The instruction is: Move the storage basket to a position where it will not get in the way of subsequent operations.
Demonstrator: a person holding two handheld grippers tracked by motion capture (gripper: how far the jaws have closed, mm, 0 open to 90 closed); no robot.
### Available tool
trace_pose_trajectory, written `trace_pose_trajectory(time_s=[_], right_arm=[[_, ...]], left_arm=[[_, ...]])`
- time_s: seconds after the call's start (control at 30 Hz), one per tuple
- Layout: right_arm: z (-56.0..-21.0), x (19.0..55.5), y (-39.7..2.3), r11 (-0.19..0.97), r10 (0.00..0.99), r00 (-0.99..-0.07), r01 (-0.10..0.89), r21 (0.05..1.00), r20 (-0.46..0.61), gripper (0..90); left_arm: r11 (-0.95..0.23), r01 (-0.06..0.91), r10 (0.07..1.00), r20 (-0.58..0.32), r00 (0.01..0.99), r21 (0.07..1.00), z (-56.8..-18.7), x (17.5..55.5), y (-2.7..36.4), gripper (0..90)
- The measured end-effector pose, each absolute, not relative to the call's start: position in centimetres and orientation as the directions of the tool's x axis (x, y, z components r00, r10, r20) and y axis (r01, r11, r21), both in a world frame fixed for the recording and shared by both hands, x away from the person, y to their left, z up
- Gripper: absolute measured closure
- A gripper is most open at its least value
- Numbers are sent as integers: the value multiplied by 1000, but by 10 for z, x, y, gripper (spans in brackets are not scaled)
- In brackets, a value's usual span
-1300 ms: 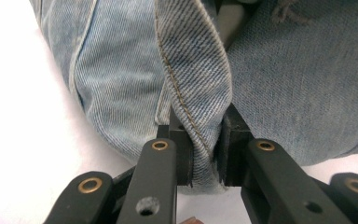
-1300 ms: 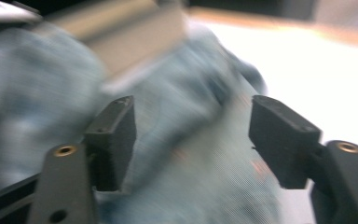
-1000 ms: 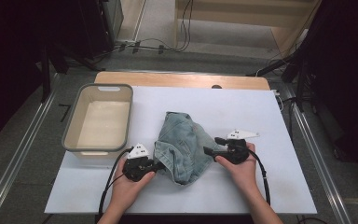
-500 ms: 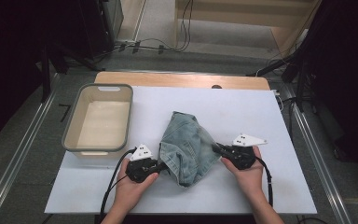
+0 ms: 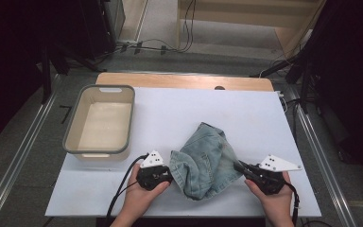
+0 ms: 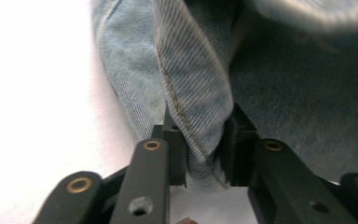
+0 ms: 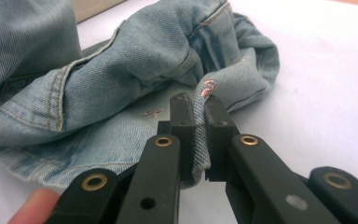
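Note:
A crumpled light-blue denim garment [image 5: 203,156] lies on the white table [image 5: 179,109], near its front edge. My left gripper [image 5: 170,176] is at the cloth's left edge. In the left gripper view a stitched fold of denim [image 6: 191,93] is pinched in the left gripper [image 6: 204,154]; its jaws have just been opening slightly with the fold still between them. My right gripper [image 5: 238,166] is at the cloth's right edge. The right gripper view shows the right gripper [image 7: 199,116] shut tight on a thin denim edge [image 7: 205,88] with a pink mark.
A grey-rimmed beige bin [image 5: 99,88] stands empty at the table's left. A wooden strip [image 5: 184,80] runs along the far edge. Metal rails and cables flank the table.
The right gripper closed on the denim's right edge and moved right and toward the front, drawing the cloth wider. The left hand stayed put.

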State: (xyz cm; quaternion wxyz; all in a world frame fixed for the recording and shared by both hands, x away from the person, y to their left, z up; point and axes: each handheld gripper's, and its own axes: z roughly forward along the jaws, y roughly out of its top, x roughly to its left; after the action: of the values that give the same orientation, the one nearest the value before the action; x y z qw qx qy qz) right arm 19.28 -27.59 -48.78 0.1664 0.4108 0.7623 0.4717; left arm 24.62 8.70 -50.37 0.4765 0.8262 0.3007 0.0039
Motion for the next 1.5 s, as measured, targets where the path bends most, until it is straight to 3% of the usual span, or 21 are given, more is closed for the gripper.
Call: trace_pose_trajectory(time_s=[0.07,0.13,0.23,0.37,0.83,1.17,1.5], right_arm=[[-490,190,-277,228,781,-610,479,848,134,777],[-488,189,-277,225,785,-607,464,857,123,656],[-480,191,-280,187,789,-602,424,886,122,484],[-475,201,-287,166,807,-578,416,894,119,413],[-473,250,-281,157,823,-552,443,883,131,377],[-507,290,-266,176,843,-515,539,824,157,348],[-523,295,-258,201,848,-498,615,763,178,395]], left_arm=[[-363,500,501,-288,817,787,-502,246,89,590],[-360,499,515,-278,811,788,-498,244,94,454],[-352,497,537,-264,801,793,-490,242,105,383],[-367,483,582,-209,786,795,-480,234,123,289],[-369,519,655,-181,733,771,-481,222,175,229],[-348,529,637,-219,739,774,-490,218,189,215],[-316,509,647,-211,733,801,-485,214,193,214]])
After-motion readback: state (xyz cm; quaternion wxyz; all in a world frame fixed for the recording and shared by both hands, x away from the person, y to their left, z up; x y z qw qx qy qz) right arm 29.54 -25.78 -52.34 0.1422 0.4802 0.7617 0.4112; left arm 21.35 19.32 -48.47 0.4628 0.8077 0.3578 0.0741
